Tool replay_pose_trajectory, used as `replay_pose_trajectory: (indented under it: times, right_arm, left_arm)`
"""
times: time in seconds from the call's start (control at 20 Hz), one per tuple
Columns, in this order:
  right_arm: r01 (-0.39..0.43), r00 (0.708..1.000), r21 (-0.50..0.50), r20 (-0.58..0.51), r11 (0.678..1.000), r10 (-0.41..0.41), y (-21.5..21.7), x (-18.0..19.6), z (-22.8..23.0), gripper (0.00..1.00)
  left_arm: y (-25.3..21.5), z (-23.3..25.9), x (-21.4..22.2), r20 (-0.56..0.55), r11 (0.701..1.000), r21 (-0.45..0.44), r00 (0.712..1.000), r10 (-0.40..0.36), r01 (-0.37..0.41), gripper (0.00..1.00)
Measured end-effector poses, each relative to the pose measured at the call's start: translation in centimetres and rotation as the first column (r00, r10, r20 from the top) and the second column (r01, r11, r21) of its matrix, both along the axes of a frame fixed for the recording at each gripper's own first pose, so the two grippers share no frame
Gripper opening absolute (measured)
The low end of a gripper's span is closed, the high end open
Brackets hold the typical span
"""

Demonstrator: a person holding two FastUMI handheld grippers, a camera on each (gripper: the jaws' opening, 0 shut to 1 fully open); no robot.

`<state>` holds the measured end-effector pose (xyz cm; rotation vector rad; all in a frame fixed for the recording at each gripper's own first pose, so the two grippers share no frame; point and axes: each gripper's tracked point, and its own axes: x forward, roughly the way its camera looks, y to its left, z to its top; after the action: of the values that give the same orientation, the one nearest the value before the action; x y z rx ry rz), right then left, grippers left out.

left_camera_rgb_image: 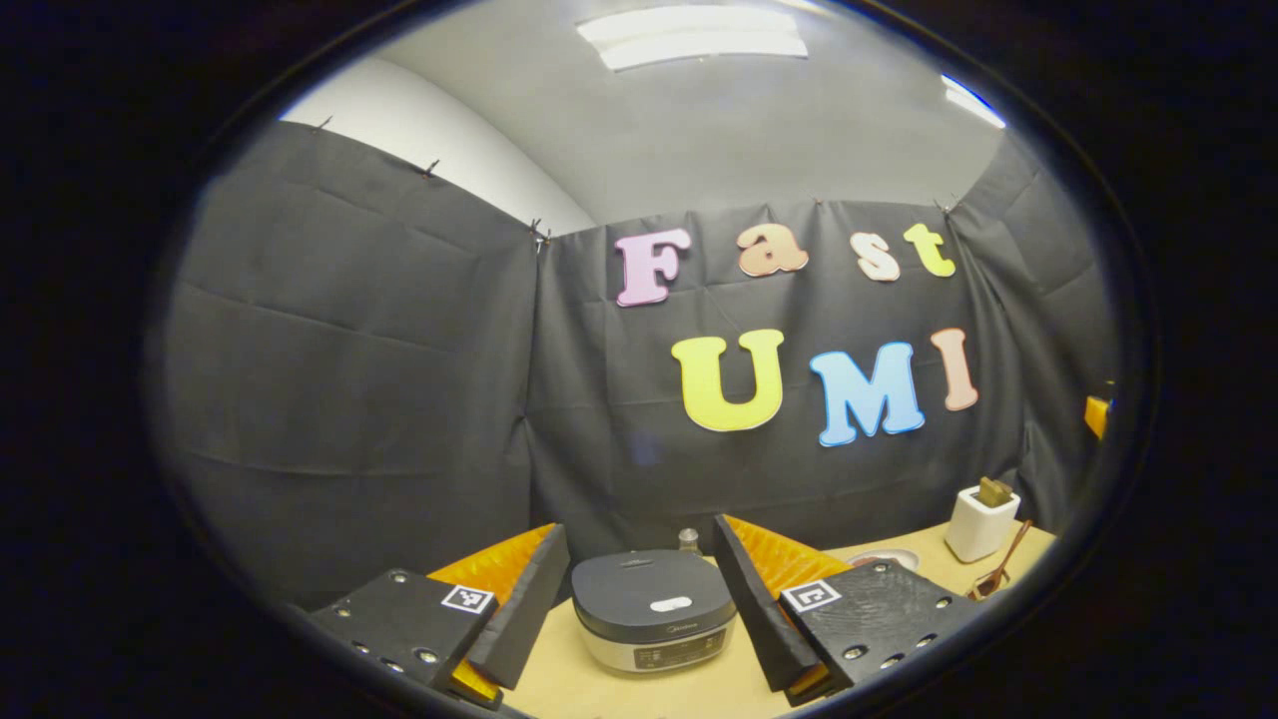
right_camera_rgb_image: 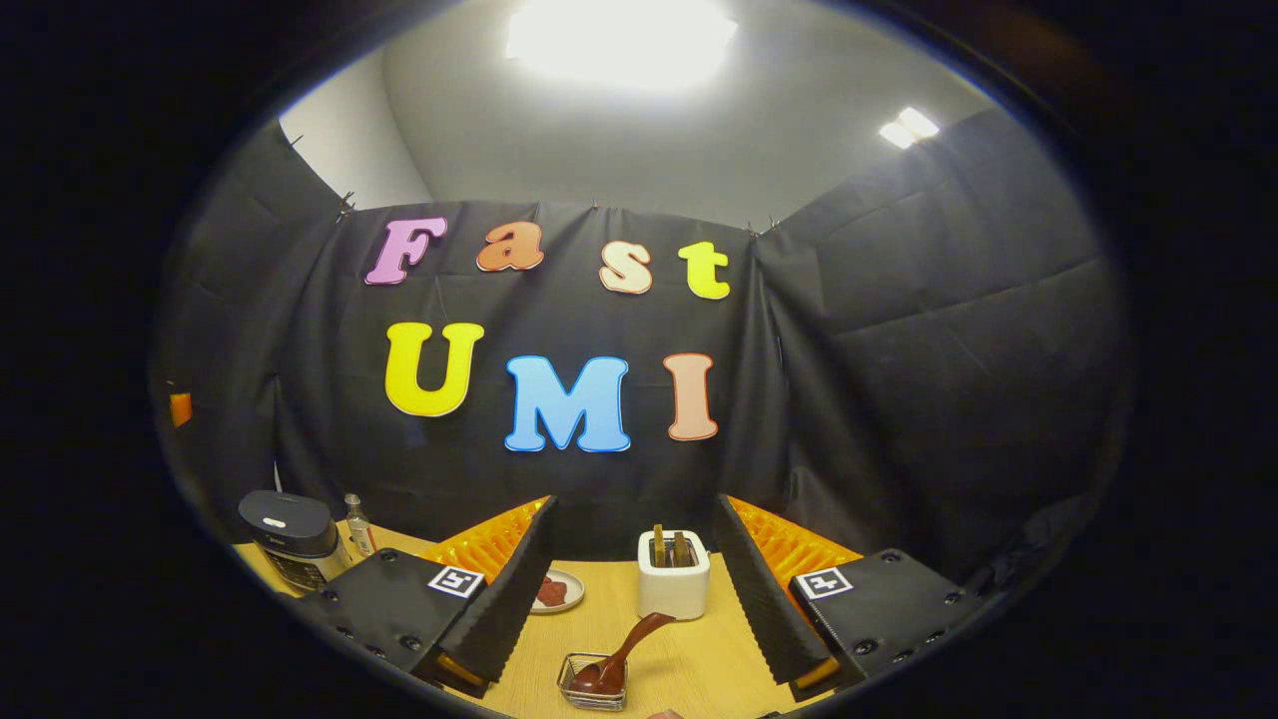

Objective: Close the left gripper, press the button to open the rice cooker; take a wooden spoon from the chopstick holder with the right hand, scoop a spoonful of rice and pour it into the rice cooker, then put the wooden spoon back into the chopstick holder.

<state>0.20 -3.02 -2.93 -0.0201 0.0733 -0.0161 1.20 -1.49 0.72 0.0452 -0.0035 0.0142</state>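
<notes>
The dark grey rice cooker (left_camera_rgb_image: 654, 609) sits with its lid down on the wooden table, centred between the spread fingers of my left gripper (left_camera_rgb_image: 639, 529), which is open and holds nothing. My right gripper (right_camera_rgb_image: 634, 504) is open as well, with nothing between its fingers. Ahead of it stands the white chopstick holder (right_camera_rgb_image: 673, 579) with wooden pieces sticking out of its top. A brown wooden spoon (right_camera_rgb_image: 624, 654) rests with its bowl in a small clear dish (right_camera_rgb_image: 592, 682), handle slanting up toward the holder. The rice cooker (right_camera_rgb_image: 290, 539) stands far to the left of the right gripper.
A small plate (right_camera_rgb_image: 559, 589) with something red on it lies left of the holder. A small bottle (left_camera_rgb_image: 689, 540) stands behind the cooker. In the left gripper view the holder (left_camera_rgb_image: 981, 521) and spoon (left_camera_rgb_image: 998, 574) are at the far right. Black cloth walls enclose the table.
</notes>
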Motion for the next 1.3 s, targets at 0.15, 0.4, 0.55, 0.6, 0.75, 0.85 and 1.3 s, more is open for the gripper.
replay_pose_trajectory:
  times: [0.15, 0.4, 0.55, 0.6, 0.75, 0.85, 1.3]
  right_arm:
    - [-0.010, 1.000, -0.006, 0.001, 1.000, 0.010, -0.8, 0.3, -0.2, 0.97]
    - [-0.043, 0.999, 0.008, -0.003, 0.999, 0.043, -1.7, 0.7, -0.9, 0.97]
    - [-0.070, 0.997, 0.002, -0.014, 0.998, 0.070, -1.9, 1.0, -1.8, 0.98]
    - [-0.068, 0.997, -0.006, -0.022, 0.998, 0.068, -2.0, 1.1, -2.2, 0.97]
    - [-0.054, 0.998, -0.015, -0.031, 0.998, 0.054, -1.8, 1.3, -2.5, 0.97]
    - [-0.023, 0.999, -0.019, -0.036, 1.000, 0.023, -1.7, 1.5, -2.5, 0.98]
    - [0.065, 0.997, -0.083, -0.029, 0.994, -0.067, 0.8, 1.5, -2.2, 0.97]
  left_arm:
    - [-0.6, 0.0, 0.1, -0.006, 1.000, -0.015, 1.000, 0.009, -0.009, 0.88]
    - [-2.2, -0.8, 0.3, -0.028, 1.000, -0.024, 1.000, 0.003, -0.004, 0.89]
    - [-2.1, -1.5, 1.3, -0.048, 1.000, -0.020, 0.999, 0.006, -0.007, 0.65]
    - [-2.2, -1.9, 1.6, -0.060, 1.000, -0.024, 0.998, 0.002, -0.003, 0.60]
    - [-1.6, -2.6, 3.8, -0.075, 0.999, -0.040, 0.997, -0.015, 0.012, 0.36]
    - [-1.3, -3.4, 5.5, -0.091, 0.998, -0.049, 0.995, -0.035, 0.030, 0.31]
    - [-1.0, -12.4, 14.5, -0.227, 0.987, -0.094, 0.962, -0.151, 0.133, 0.02]
